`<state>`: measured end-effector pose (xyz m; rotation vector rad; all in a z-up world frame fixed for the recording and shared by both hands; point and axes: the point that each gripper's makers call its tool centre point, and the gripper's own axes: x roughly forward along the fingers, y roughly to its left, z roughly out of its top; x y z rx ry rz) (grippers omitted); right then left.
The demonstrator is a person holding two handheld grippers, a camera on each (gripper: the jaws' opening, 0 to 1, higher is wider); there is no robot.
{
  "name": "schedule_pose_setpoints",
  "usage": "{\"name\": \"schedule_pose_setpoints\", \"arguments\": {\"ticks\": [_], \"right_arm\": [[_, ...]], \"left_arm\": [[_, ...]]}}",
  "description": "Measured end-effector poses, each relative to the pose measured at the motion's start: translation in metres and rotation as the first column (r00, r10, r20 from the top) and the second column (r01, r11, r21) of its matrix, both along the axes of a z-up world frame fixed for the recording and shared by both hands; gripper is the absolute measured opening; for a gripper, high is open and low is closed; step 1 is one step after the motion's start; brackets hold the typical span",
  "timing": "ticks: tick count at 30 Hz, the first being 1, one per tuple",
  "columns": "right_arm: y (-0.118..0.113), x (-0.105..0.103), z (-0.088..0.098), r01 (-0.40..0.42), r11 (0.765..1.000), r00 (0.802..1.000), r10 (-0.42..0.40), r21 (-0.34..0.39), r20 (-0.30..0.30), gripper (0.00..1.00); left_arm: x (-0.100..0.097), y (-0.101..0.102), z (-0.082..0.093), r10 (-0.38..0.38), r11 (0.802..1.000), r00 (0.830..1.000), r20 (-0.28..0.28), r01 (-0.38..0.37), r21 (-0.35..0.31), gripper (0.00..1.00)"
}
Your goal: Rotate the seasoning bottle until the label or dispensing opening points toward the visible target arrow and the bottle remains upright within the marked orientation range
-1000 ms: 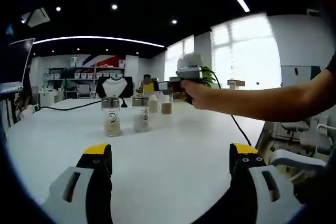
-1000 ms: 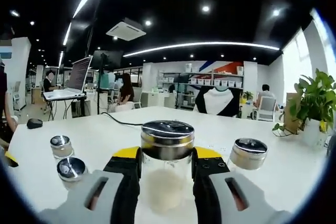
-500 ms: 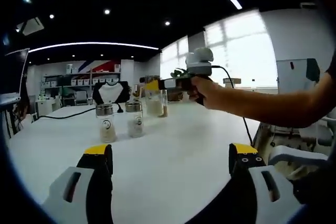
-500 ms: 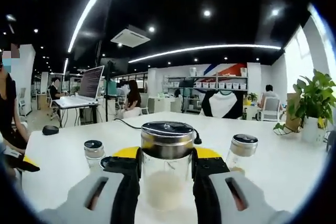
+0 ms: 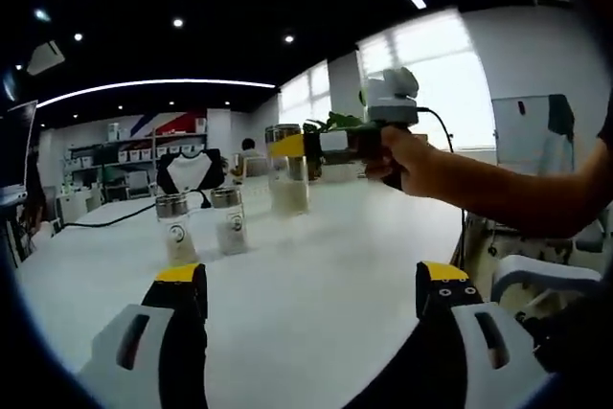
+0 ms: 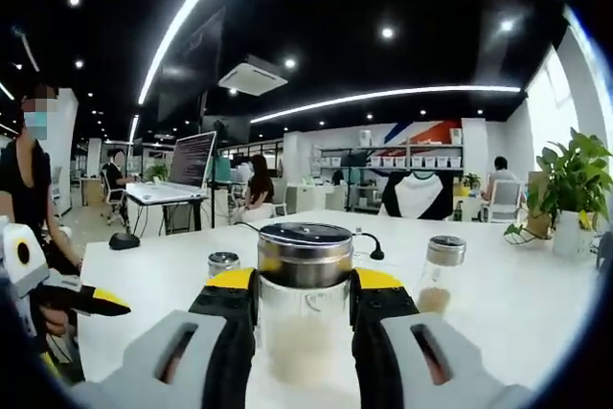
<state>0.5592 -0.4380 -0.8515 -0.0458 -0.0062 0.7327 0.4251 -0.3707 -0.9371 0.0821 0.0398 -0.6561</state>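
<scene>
The right gripper (image 6: pixel 303 306) has its yellow-tipped black fingers (image 6: pixel 231 296) closed on the clear glass seasoning bottle with a brushed-metal cap and pale powder inside (image 6: pixel 305 313), one on each side just under the cap. In the left gripper view that same bottle (image 5: pixel 286 170) appears to hang clear of the white tabletop (image 5: pixel 316 275), upright, held out by the person's hand (image 5: pixel 410 156) over the far side. The left gripper (image 5: pixel 311 318) holds nothing; its fingers (image 5: pixel 179 286) stand wide apart above the near edge of the tabletop.

Two smaller clear shaker jars with metal lids (image 5: pixel 175 228) stand side by side toward the far left of the tabletop, near a black cable (image 5: pixel 105 219). In the right gripper view another capped jar with brownish contents (image 6: pixel 441 273) stands to the right, and a potted green plant (image 6: pixel 572 193) sits by the far right edge.

No target arrow or marked range can be made out. The step in hand looks like the carry and turn of the gripped bottle. Next would call for a twist about its upright axis, cap kept level, then a gentle set-down.
</scene>
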Motion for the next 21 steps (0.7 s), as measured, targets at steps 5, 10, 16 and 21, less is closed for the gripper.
{"name": "schedule_pose_setpoints", "arguments": {"ticks": [5,10,16,21], "right_arm": [[0.004,-0.019,-0.001,-0.023,1.000,0.999,0.024,-0.008,0.022,0.34],[0.008,-0.039,-0.006,-0.049,0.999,0.998,0.050,-0.016,0.026,0.35],[0.010,-0.063,-0.014,-0.073,0.997,0.997,0.074,-0.017,0.023,0.34],[0.015,-0.082,-0.018,-0.096,0.995,0.995,0.096,-0.023,0.033,0.34]], "left_arm": [[0.001,0.000,0.014,-0.007,1.000,0.998,0.059,0.008,-0.021,0.85],[0.003,-0.006,0.018,-0.035,0.999,0.997,0.065,0.037,-0.023,0.83],[0.005,-0.014,0.016,-0.059,0.998,0.996,0.061,0.060,-0.021,0.77],[0.003,-0.022,0.015,-0.083,0.996,0.995,0.062,0.085,-0.026,0.70]]}}
